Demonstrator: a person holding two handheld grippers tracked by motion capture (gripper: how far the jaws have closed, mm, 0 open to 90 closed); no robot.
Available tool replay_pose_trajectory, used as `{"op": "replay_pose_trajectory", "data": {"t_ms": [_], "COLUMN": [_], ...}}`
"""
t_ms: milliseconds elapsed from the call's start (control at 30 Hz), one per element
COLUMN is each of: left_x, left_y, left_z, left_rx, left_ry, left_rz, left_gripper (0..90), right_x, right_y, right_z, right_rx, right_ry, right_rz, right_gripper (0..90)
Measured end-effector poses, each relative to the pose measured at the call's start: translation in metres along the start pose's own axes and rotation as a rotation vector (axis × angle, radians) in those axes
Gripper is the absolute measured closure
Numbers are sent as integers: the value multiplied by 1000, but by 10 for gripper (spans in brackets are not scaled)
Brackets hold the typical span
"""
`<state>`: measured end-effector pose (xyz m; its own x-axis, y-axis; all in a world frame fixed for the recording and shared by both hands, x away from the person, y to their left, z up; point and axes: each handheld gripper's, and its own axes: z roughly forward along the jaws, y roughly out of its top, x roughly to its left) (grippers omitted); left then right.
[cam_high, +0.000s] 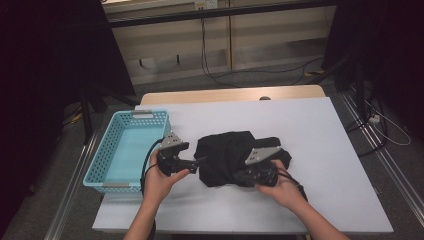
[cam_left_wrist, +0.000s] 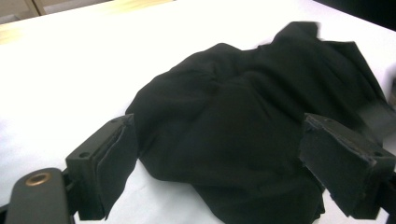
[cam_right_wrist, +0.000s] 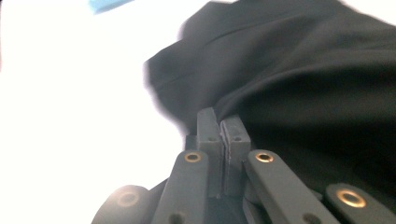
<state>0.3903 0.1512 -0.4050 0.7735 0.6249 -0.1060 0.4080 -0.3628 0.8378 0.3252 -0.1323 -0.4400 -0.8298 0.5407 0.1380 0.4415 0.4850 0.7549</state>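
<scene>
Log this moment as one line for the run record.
left gripper: open, at cloth left edge | right gripper: shut on cloth near edge | cloth: bunched on table | basket: left of cloth

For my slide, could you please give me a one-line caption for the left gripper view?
Open left gripper facing a crumpled black cloth on the white table.
</scene>
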Motion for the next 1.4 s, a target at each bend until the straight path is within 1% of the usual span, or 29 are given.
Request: {"op": "replay_pose_trajectory", "data": {"t_ms": [33, 100, 167, 233, 300, 333, 367, 400, 433, 467, 500, 567, 600, 667, 733, 767, 800, 833, 867, 933, 1033, 1067, 1167, 1200, 1233, 1267, 1300, 1333, 1400], "left_x": [0, -1, -1, 0, 1, 1, 0, -1, -1, -2, -2, -2, -1, -1, -1, -1, -1, -2, -2, -2, -2, -2, -2, -2, -2, -2, -1, -2, -1], "left_y": [0, 0, 1, 2, 3, 4, 4, 5, 5, 6, 6, 5, 5, 3, 2, 2, 2, 2, 3, 3, 4, 4, 4, 4, 4, 4, 4, 4, 4], "left_z": [0, 0, -1, -2, -2, -3, -3, -3, -3, -3, -3, -3, -2, 0, 1, 1, 1, 1, 0, 0, -1, -1, 0, 0, 1, 1, 1, 1, 1], "left_rx": [2, -1, 1, -5, -13, -14, -16, -16, -17, -20, -20, -18, -15, -8, -4, -5, -8, -8, -4, -10, -11, -11, -11, -10, -10, -9, -8, -8, -6], "left_ry": [0, -2, -6, -5, -4, -3, -2, -4, -9, -9, -7, -7, -4, -7, -7, -10, -10, -13, -11, -9, -7, -8, -3, -1, -2, -1, -1, -1, -2], "left_rz": [3, 0, 9, 10, 1, 3, 7, 9, 10, 12, 13, 8, 9, 7, 4, 3, 3, 2, 7, 6, 10, 9, 7, 8, 9, 10, 13, 9, 12], "left_gripper": [128, 128, 128, 130, 129, 129, 129, 130, 130, 132, 132, 134, 133, 134, 134, 135, 136, 136, 136, 137, 137, 138, 138, 138, 138, 138, 138, 138, 138], "right_x": [6, 7, 1, -10, -21, -27, -33, -39, -45, -50, -54, -61, -64, -66, -66, -65, -64, -62, -60, -51, -28, -19, 10, 18, 25, 28, 30, 28, 23], "right_y": [-1, 3, 7, 9, 9, 9, 8, 8, 7, 6, 5, 2, 1, -2, -5, -6, -5, -4, -3, 0, 1, 0, -2, -1, 1, 3, 5, 6, 7], "right_z": [0, -3, -9, -17, -23, -26, -27, -28, -29, -29, -29, -24, -20, -10, 0, 2, 3, 1, 0, -2, 2, 7, 21, 24, 25, 25, 25, 25, 21], "right_rx": [-4, -25, -61, -109, -139, -155, -168, -167, -163, -159, -160, -157, -135, -70, -23, -21, -17, -22, -36, -28, -31, -20, 29, 41, 44, 43, 43, 40, 29], "right_ry": [0, -16, -70, -130, -186, -217, -242, -259, -292, -338, -361, -357, -370, -358, -307, -312, -313, -282, -270, -221, -127, -92, 27, 57, 55, 37, 15, -7, -23], "right_rz": [-16, -19, -4, 32, 63, 82, 101, 121, 133, 146, 162, 208, 208, 197, 203, 175, 147, 142, 146, 111, 71, 61, 2, -20, -38, -60, -69, -63, -45], "right_gripper": [822, 665, 582, 471, 445, 417, 413, 413, 398, 373, 357, 344, 342, 377, 513, 576, 766, 813, 834, 841, 846, 846, 844, 837, 820, 773, 692, 601, 536]}}
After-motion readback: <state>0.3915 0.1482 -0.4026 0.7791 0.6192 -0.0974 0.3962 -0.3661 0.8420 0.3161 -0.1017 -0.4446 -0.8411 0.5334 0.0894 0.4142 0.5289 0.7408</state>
